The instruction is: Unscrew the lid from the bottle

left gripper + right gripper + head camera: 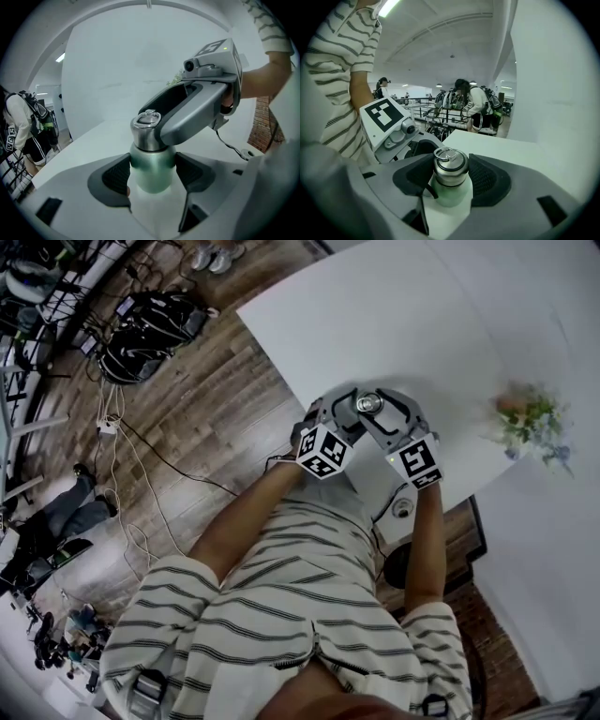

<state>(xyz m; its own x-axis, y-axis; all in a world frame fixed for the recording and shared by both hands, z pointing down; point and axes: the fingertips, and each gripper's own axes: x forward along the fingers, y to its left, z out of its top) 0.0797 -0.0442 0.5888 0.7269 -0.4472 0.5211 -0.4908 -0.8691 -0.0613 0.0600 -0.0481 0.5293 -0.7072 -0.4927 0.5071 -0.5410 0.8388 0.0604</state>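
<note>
A: Nearest first. Left gripper (153, 174) is closed on the bottle (451, 194), with its textured pads pressed to either side of the green body below the shoulder. Right gripper (451, 171) comes in from the opposite side and is clamped on the lid (147, 127) at a middling width, one pad on each flank

B: Handling estimate?

A: It reads as a metal flask, so rigid and unlikely to give under the pads; a firm squeeze should be safe. Probably some weight if filled, but the contents are unknown. Body and lid are both smooth and round, so I judge slip under torque to be the main risk, with the body wanting to spin in the left pads

B: Best hold?

A: As set. The body gets gripped square as the anchor, and the lid round its straight side wall. I would avoid the ring (446, 153) on top, which is thin and looks likely to flip

B: Appearance?

A: Small and squat. The pale matt green body narrows to a brushed steel collar and lid. No label or dent visible

B: Position?

A: Close to the near edge of the white table (403, 324), directly in front of the person. It is well apart from the flowers (530, 418), which sit farther right along that edge. I cannot tell whether the base rests on the surface
</note>
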